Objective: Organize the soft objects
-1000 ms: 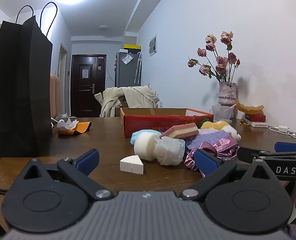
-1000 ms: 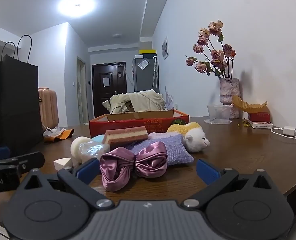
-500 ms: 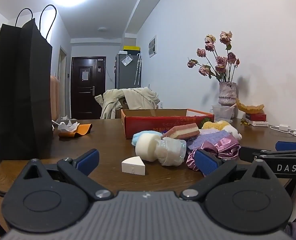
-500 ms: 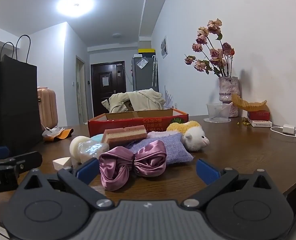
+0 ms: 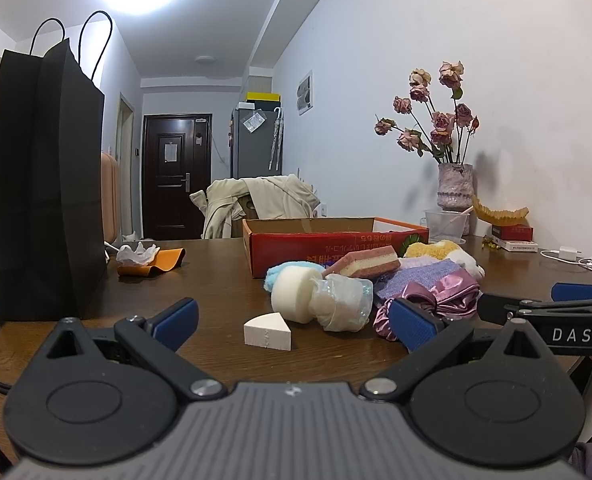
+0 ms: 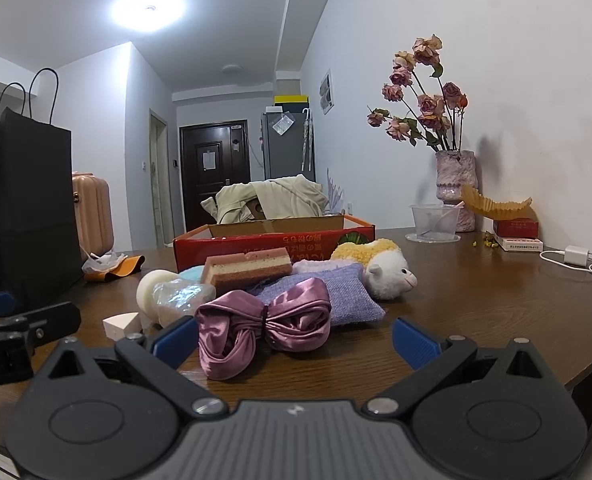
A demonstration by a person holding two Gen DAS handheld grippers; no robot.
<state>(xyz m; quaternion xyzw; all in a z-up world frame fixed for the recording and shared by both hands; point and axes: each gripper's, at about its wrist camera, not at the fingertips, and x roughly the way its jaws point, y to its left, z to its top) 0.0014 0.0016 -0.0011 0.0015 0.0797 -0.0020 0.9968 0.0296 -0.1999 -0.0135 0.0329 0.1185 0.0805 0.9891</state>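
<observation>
Looking from the left wrist, the left gripper [image 5: 292, 322] stood spread and empty above the table's [image 5: 216, 280] near edge, facing a white wedge sponge [image 5: 267, 332] before the pile of soft things. The right wrist view showed the right gripper [image 6: 294, 340] likewise agape, a mauve satin scrunchie [image 6: 264, 324] between its fingers, and the plush sheep's [image 6: 390, 274] face, hidden from the left.

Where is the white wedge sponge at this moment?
In the left wrist view, the white wedge sponge lies on the table between the open left tongs, just before the round white sponge.
</observation>
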